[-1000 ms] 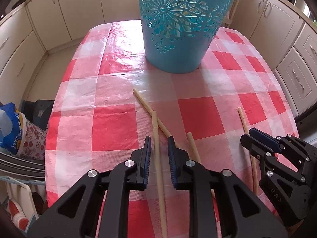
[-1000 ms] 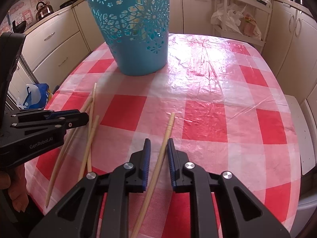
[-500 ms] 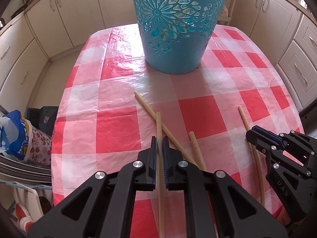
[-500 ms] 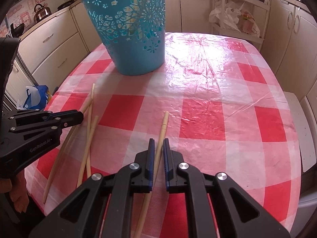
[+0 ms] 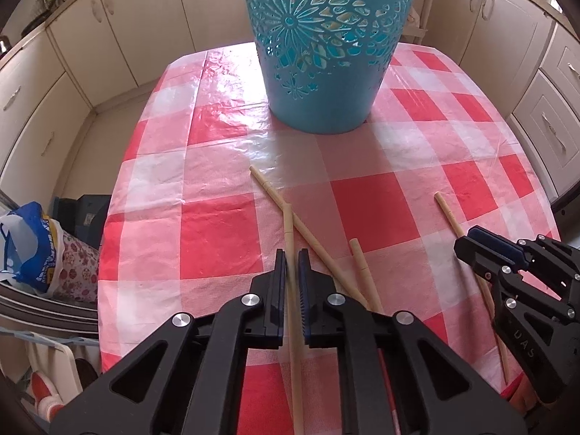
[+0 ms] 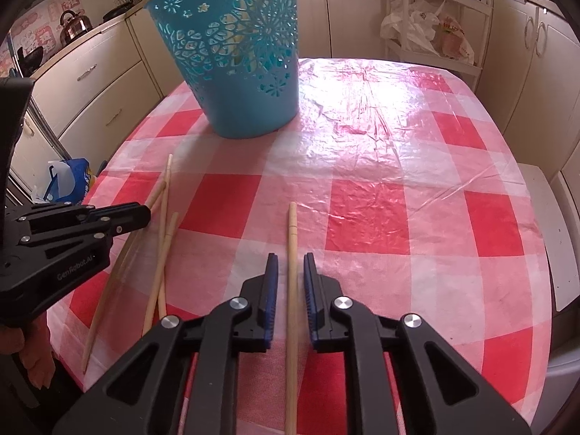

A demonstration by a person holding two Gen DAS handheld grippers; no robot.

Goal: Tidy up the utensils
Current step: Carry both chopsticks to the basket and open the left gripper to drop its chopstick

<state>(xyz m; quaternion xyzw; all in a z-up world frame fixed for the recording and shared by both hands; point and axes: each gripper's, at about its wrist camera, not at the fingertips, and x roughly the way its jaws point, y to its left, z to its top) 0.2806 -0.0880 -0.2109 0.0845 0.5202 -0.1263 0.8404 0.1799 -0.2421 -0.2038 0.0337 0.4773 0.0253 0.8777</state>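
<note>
On the checked surface (image 6: 380,166), before the blue basket (image 6: 235,72), the left claw (image 5: 292,264) is clamped on one chopstick (image 5: 290,239), while the right claw (image 6: 290,272) has just been opening around another chopstick (image 6: 291,239), apparently not touching it, with two more lying between

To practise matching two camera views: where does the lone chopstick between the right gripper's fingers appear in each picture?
Left wrist view: the lone chopstick lies at far right, running under the right gripper.
Right wrist view: lone chopstick at bottom centre, between that gripper's parted pads.
Shared landmark: the blue basket on the table's far side.
</note>
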